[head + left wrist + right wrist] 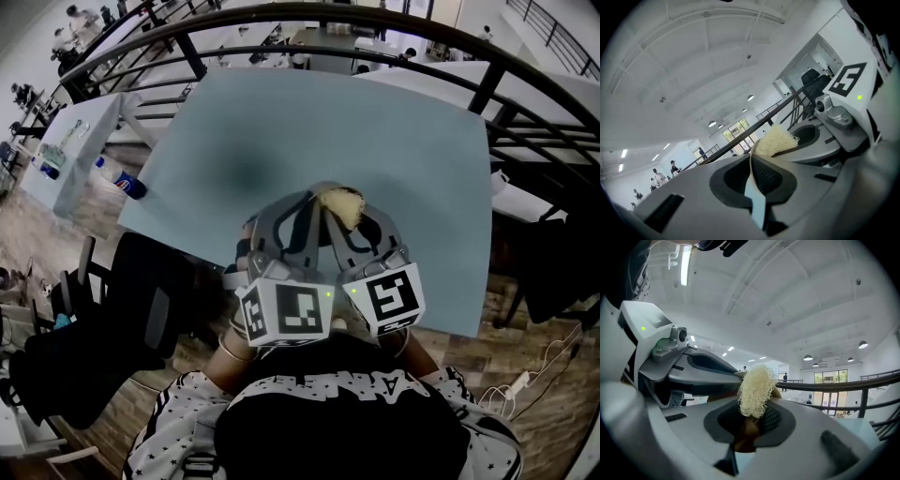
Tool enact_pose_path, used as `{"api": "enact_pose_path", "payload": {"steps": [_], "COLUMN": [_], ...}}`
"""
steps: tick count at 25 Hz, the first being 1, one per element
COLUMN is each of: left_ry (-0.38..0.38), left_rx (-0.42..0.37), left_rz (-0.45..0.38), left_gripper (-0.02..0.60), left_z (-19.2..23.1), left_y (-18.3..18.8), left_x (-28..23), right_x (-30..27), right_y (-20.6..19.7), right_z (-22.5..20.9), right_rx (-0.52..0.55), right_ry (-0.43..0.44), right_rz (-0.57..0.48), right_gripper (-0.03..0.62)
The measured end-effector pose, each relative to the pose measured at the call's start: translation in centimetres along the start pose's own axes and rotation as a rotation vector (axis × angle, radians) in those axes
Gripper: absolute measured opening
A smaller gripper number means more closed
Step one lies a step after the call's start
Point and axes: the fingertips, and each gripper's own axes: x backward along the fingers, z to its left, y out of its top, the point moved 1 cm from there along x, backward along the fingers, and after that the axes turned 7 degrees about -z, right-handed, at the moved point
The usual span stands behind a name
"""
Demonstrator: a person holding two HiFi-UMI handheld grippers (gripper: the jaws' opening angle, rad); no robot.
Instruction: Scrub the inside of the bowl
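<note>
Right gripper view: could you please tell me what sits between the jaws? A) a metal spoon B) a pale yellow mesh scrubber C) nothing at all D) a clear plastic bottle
B: the right gripper has its jaws closed on a pale yellow mesh scrubber, whose fuzzy tuft sticks up from between them.

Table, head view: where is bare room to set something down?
The table top is bare from the railing side to its middle and both side edges. Crowded only at its near edge, where left tongs and right tongs meet at the scrubber.
</note>
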Motion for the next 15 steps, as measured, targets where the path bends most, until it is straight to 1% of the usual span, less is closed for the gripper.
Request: {"api": "enact_pose_path", "payload": {"steps": [3,8,15], "left_ry": [-0.003,-0.010,-0.017], "left_rx": [0.002,0.012,0.012], "left_rz": [-0.007,-0.011,-0.004], "left_gripper": [0.023,0.023,0.023], "left_z": [0.01,-0.17,-0.14], "left_y": [0.13,0.10,-0.04], "left_x": [0.00,0.07,0.03], "right_x": [0.06,0.30,0.41], "right_y": [0.24,0.03,-0.36], "right_z": [-0.47,-0.64,-1.00], "right_rx": [-0.004,-0.003,0.002], "right_ry": [-0.022,-0.030,-0.054], "right_rz": [-0.003,-0.009,0.011], "right_gripper": [0.057,0.057,0.057]}}
